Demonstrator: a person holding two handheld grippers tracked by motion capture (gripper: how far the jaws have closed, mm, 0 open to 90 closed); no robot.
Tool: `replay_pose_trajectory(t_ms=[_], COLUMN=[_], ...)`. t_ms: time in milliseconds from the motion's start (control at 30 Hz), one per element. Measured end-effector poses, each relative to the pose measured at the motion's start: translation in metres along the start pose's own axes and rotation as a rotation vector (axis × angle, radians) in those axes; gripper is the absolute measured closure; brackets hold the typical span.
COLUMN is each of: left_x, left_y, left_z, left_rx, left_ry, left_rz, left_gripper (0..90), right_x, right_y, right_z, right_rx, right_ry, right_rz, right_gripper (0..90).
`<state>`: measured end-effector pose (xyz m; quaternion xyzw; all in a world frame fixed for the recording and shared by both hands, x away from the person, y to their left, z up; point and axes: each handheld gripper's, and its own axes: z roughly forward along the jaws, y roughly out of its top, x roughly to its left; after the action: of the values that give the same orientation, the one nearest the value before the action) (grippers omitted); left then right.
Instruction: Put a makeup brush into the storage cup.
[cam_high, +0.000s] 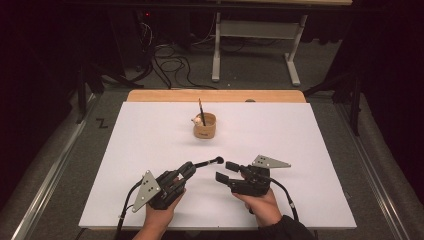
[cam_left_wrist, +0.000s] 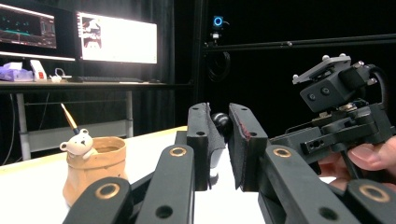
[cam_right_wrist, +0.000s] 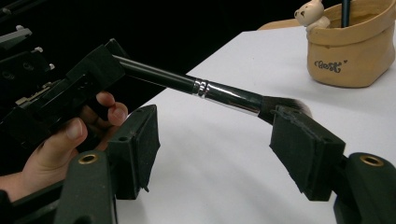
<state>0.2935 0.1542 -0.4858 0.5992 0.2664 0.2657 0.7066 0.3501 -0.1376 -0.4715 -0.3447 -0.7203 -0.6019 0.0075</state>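
- Left gripper (cam_high: 191, 167): seen in the high view at the lower left of the white counter (cam_high: 150, 140), held in the person's left hand (cam_high: 160, 212). Its jaws stand narrow and are clamped on the handle of a makeup brush (cam_high: 208, 162).
- Makeup brush: black handle, silver ferrule, dark bristle head. It juts from the left gripper toward the right, held above the counter near the front edge.
- In the right gripper view the brush (cam_right_wrist: 205, 88) runs across the frame, with the bristle end just at the top of one pad.
- Right gripper (cam_high: 224, 171): held in the right hand (cam_high: 262, 205), jaws standing apart with nothing pressed between the pads. The brush head lies just beside its upper jaw; contact cannot be told.
- Tan cup (cam_high: 205, 126): stands upright near the far middle of the counter, well apart from both grippers. A small bear figure (cam_left_wrist: 80, 142) sits at its rim, and a thin brush (cam_high: 201, 111) stands in it.
- Background, left gripper view: lit monitors (cam_left_wrist: 116, 38) on a desk.
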Motion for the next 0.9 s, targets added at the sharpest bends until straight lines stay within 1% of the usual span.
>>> replay_pose_trajectory(t_ms=[333,500,533,667,733,800,833,900], left_x=[0.001,0.001,0.0004,0.0008,0.0005,0.0002,0.001,0.0007], left_y=[0.0023,0.0031,0.003,0.003,0.0027,0.0023,0.0023,0.0019], left_z=[-0.0011,-0.0018,-0.002,-0.0025,-0.0024,-0.0021,-0.0015,-0.0012], left_rx=[-0.014,-0.021,-0.019,-0.013,-0.011,-0.008,-0.012,-0.006], left_ry=[0.003,0.004,0.001,0.001,-0.001,-0.003,-0.002,-0.007], left_rz=[-0.003,-0.005,-0.01,-0.007,-0.006,-0.004,0.005,0.004], left_gripper=[79.5,79.6,79.6,79.6,79.6,79.6,79.6,79.6], right_x=[0.001,0.0011,0.0011,0.0019,0.0023,0.0021,0.0021,0.0025], right_y=[0.0005,0.0004,0.0003,0.0007,0.001,0.0011,0.0011,0.001], right_z=[-0.0005,-0.0004,-0.0002,-0.0003,-0.0003,-0.0004,-0.0004,-0.0004], right_rx=[-0.008,-0.006,-0.006,-0.011,-0.011,-0.011,-0.01,-0.008], right_ry=[0.016,0.016,0.018,0.026,0.022,0.024,0.024,0.02], right_rz=[0.002,0.005,0.005,0.004,-0.006,-0.005,-0.003,-0.012], right_gripper=[33.0,33.0,32.9,32.9,32.9,32.9,33.1,33.6])
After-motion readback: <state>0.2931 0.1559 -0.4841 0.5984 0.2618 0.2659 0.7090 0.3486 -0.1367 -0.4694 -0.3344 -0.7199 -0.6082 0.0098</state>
